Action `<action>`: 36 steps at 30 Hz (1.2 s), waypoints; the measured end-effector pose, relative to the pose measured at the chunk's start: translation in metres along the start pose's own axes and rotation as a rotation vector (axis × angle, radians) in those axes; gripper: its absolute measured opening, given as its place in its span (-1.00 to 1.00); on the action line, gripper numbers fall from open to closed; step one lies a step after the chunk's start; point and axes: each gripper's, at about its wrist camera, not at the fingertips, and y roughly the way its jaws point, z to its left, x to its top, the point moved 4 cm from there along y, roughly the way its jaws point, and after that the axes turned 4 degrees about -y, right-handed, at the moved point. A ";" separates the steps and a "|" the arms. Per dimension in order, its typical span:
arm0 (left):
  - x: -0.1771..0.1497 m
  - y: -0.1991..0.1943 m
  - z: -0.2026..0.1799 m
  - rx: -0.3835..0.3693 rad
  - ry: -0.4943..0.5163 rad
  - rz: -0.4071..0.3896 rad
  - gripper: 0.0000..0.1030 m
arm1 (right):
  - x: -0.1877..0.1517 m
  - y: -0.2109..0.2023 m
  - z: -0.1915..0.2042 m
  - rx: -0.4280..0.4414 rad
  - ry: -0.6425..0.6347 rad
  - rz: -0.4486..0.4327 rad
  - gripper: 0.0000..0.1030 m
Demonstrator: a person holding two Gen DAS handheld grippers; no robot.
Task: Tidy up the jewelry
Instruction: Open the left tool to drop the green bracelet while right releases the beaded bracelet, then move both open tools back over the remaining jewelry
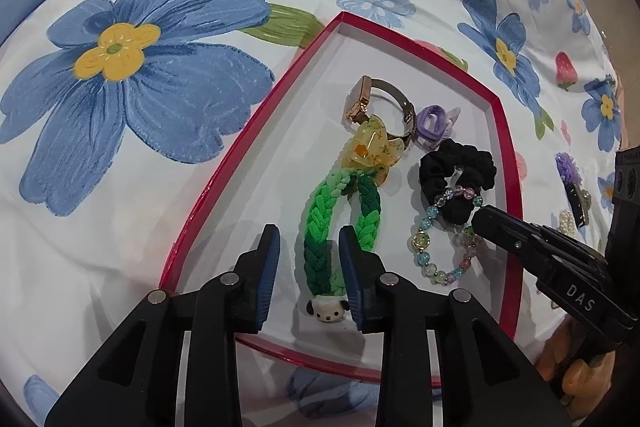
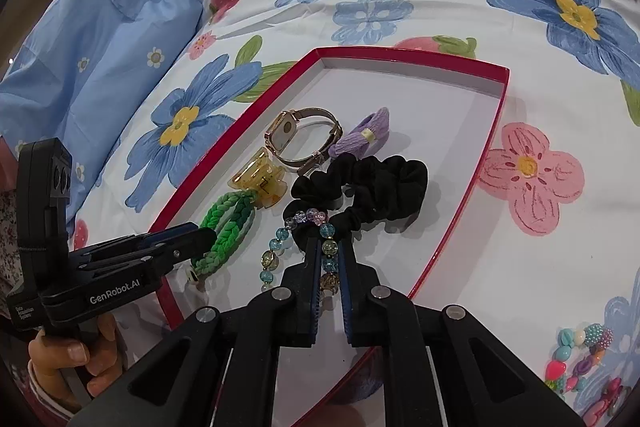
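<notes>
Your green braided bracelet (image 1: pixel 328 227) lies flat on the white floor of the red-rimmed box lid (image 1: pixel 505 163), its long axis running from the little white dog charm (image 1: pixel 323 311) at the near end up to the amber hair claw (image 1: pixel 370 151) at the far end. Your left gripper (image 1: pixel 308 267) straddles that bracelet with its jaws parted; the blue pads stand off either side of the braid and do not press it, so it is released. Just to the right, the pastel beaded bracelet (image 2: pixel 298 247) lies as a narrow loop, its far end draped over the black scrunchie (image 2: pixel 380 187). Your right gripper (image 2: pixel 330 259) has its jaws nearly closed around one strand of those beads (whether the pads actually pinch them, you cannot tell from here). Beyond the hair claw sit a rose-gold wristwatch (image 2: pixel 304 135) and a lilac bow clip (image 2: pixel 362 137). The lid rests on a flowered bedsheet (image 1: pixel 140 67).
</notes>
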 end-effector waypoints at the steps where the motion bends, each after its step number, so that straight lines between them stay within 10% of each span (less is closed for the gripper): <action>1: 0.000 -0.001 0.000 0.000 -0.001 -0.001 -0.37 | 0.000 0.000 0.000 0.001 0.004 -0.001 -0.72; 5: -0.001 -0.005 0.000 -0.004 -0.003 -0.009 -0.25 | -0.001 -0.006 0.001 0.019 0.015 -0.019 -0.42; 36: -0.035 -0.071 -0.095 -0.137 0.137 -0.090 0.12 | -0.062 -0.137 -0.059 -0.029 0.186 -0.223 -0.05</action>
